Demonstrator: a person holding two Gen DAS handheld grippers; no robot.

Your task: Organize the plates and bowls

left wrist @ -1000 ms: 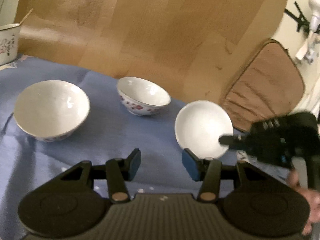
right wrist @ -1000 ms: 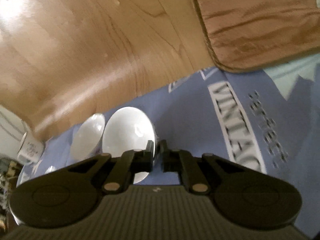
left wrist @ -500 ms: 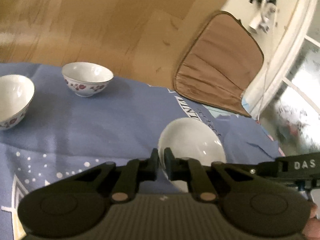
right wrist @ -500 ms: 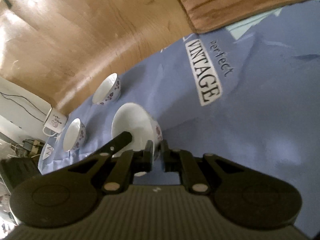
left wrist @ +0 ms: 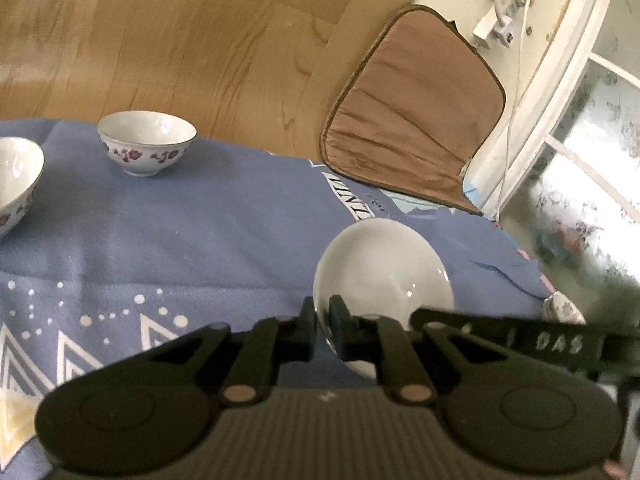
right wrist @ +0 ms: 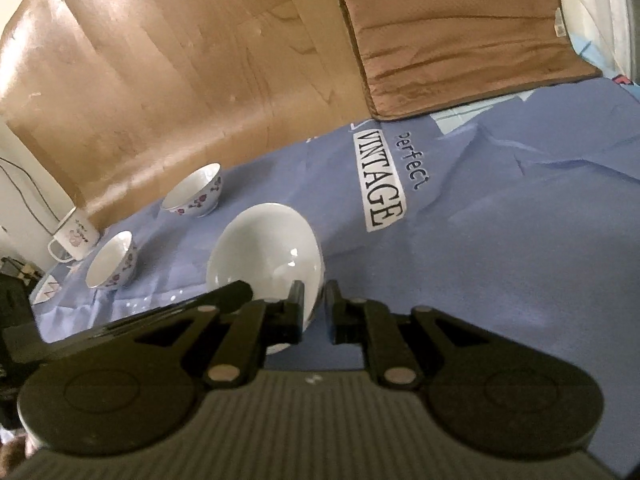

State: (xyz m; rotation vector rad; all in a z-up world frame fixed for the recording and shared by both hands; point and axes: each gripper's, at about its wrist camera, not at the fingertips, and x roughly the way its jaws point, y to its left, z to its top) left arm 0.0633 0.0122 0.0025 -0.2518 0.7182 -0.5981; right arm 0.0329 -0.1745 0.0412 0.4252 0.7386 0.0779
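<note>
A plain white bowl (left wrist: 380,272) (right wrist: 264,252) hangs tilted just above the blue cloth (left wrist: 200,240). My left gripper (left wrist: 322,316) is shut on its near left rim. My right gripper (right wrist: 314,308) has the opposite rim between its jaws, which stand slightly apart, and blue cloth shows in the gap beside the rim. In the left wrist view one of the right gripper's fingers (left wrist: 500,340) reaches in under the bowl's right edge. Two floral bowls (left wrist: 148,140) (left wrist: 16,176) stand upright on the cloth further left, seen also as floral bowls (right wrist: 196,192) (right wrist: 110,260).
A white mug (right wrist: 76,236) stands at the cloth's far left corner. A brown cushion (left wrist: 412,112) (right wrist: 452,40) overlaps the cloth's far edge on the wooden floor (left wrist: 180,40). A white door frame (left wrist: 560,92) rises at the right.
My left gripper swung right and closed on the white bowl's rim. The right gripper, shut on that bowl before, has parted its jaws a little.
</note>
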